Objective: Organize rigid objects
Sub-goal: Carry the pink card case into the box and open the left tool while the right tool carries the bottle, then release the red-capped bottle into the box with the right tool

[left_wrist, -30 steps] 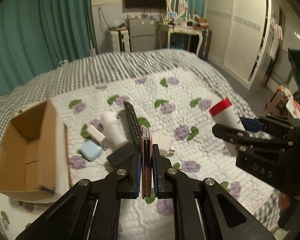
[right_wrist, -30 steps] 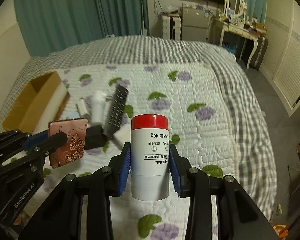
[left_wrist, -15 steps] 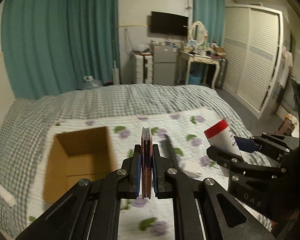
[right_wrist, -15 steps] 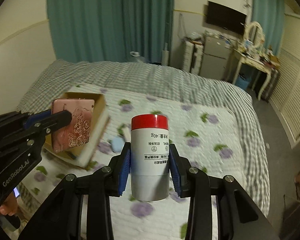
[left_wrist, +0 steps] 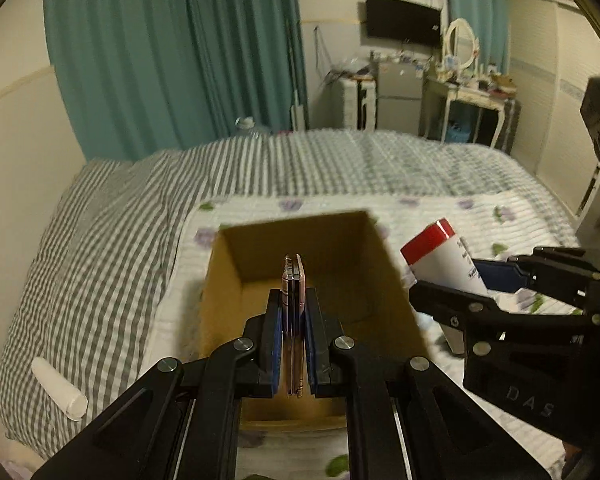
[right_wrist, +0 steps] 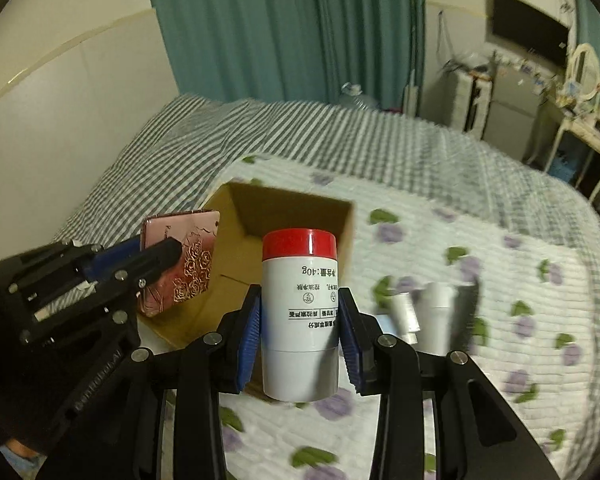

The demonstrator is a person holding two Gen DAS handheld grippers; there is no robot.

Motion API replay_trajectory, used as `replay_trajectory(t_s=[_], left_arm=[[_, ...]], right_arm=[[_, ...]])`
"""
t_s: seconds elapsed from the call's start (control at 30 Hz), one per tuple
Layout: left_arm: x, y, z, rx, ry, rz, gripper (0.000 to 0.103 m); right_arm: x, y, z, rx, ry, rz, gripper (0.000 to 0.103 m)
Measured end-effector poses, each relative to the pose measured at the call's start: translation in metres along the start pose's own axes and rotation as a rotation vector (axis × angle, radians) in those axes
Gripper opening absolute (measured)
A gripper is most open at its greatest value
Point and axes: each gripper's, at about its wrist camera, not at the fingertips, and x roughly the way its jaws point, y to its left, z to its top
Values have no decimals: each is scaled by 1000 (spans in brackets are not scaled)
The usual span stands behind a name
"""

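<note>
My left gripper [left_wrist: 293,312] is shut on a flat pink case with rose embossing [left_wrist: 293,292], held edge-on above the open cardboard box [left_wrist: 328,248]. The case shows flat-on in the right wrist view [right_wrist: 184,264], over the box's left side [right_wrist: 292,210]. My right gripper [right_wrist: 300,320] is shut on a white bottle with a red cap [right_wrist: 299,296], upright, just right of the box; it also shows in the left wrist view [left_wrist: 444,258].
The box sits on a floral quilt [right_wrist: 500,280] on a grey checked bed [left_wrist: 100,240]. A white tube, a small white bottle and a dark remote [right_wrist: 432,308] lie blurred to the right. A white roll [left_wrist: 58,388] lies on the bed's left.
Both grippers have swung left toward the box with their loads. The box now lies directly under the left gripper, and the bottle is beside its right wall.
</note>
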Motion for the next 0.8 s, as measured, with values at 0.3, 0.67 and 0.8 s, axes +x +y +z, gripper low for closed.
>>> replay_trajectory(t_s=[0.3,0.67,0.8], left_arm=[[41,13,-26,-4,93,-27,10],[16,7,-18,-18,75,-1,58],[-6,-6,-8,-31,61,5,61]], right_arm=[[52,8,-6,16,81,27,36],[1,-15,6,53,-22,-16,64],[-46,-41,2,61,-94,-104,84]])
